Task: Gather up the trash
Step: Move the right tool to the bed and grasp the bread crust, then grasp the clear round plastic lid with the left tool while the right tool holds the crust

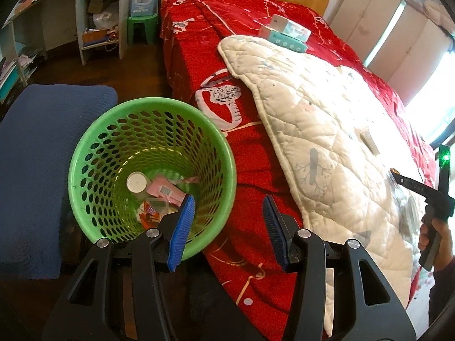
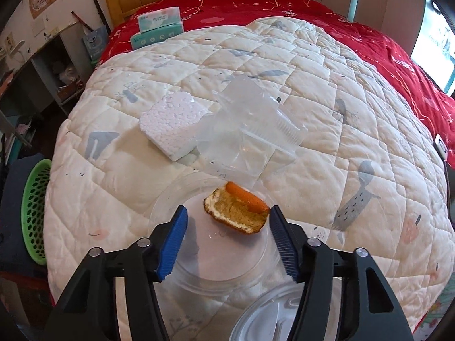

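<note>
A green perforated basket (image 1: pixel 85 142) stands on the floor against the red bed; inside lie a white cup lid (image 1: pixel 136 182), a pink packet (image 1: pixel 165 190) and other wrappers. My left gripper (image 1: pixel 229 199) hangs open and empty over the basket's near rim and the red cover. On the white quilt (image 2: pixel 341 113), a piece of cake (image 2: pixel 236 216) with an orange strip lies on a clear round plastic dish (image 2: pixel 176 199). My right gripper (image 2: pixel 227 209) is open around the cake, its right fingertip close to the cake's end. Behind lie a white foam block (image 2: pixel 170 122) and clear plastic boxes (image 2: pixel 244 130).
The basket (image 2: pixel 34 207) shows at the quilt's left edge. A white plastic lid (image 2: pixel 264 318) lies under my right gripper. Tissue boxes (image 2: pixel 159 25) sit near the headboard. A blue cushion (image 1: pixel 37 156) lies left of the basket; shelves and a green stool (image 1: pixel 142 25) stand behind.
</note>
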A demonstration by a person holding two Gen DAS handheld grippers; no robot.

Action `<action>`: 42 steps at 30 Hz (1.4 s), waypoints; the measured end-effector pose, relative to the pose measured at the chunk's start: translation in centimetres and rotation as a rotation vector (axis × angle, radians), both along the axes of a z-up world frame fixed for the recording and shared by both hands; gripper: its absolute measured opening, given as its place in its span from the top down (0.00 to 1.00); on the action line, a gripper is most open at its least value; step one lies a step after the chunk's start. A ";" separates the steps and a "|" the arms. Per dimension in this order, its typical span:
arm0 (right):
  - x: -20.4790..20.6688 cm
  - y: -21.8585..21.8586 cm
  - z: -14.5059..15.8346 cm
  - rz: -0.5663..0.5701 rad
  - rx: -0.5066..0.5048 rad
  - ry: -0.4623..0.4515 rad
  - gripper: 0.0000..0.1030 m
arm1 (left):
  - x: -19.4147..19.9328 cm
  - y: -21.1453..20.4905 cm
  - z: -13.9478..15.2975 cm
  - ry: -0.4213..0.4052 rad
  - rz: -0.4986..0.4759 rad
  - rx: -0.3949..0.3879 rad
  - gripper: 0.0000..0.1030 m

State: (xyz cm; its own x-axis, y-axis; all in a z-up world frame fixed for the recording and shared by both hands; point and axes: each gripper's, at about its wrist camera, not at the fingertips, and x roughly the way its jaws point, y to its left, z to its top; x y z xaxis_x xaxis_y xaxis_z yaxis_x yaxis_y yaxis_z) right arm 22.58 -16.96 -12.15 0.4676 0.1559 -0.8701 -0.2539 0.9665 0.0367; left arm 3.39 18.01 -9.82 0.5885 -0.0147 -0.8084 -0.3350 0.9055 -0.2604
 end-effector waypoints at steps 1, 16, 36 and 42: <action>0.0 0.0 -0.1 -0.003 -0.009 -0.001 0.51 | 0.1 -0.1 0.1 -0.001 -0.003 0.001 0.51; -1.9 -1.9 1.8 -0.027 0.053 -0.033 0.69 | 4.0 -6.2 1.5 -0.034 -0.177 -0.019 0.51; -8.5 -8.8 5.6 -0.079 0.130 -0.113 0.69 | 14.4 -22.9 1.5 -0.037 -0.527 -0.086 0.61; -9.1 -9.8 5.5 -0.088 0.142 -0.116 0.69 | 17.2 -24.8 -0.1 0.008 -0.541 -0.102 0.69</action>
State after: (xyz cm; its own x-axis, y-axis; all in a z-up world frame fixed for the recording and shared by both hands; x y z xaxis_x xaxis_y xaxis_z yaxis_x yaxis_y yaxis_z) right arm 13.47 -26.72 -6.60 0.5810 0.2275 -0.7815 -0.1791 0.9724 0.1499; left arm 20.57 -6.81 -9.87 0.4693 -0.3918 -0.7913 0.1688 0.9194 -0.3552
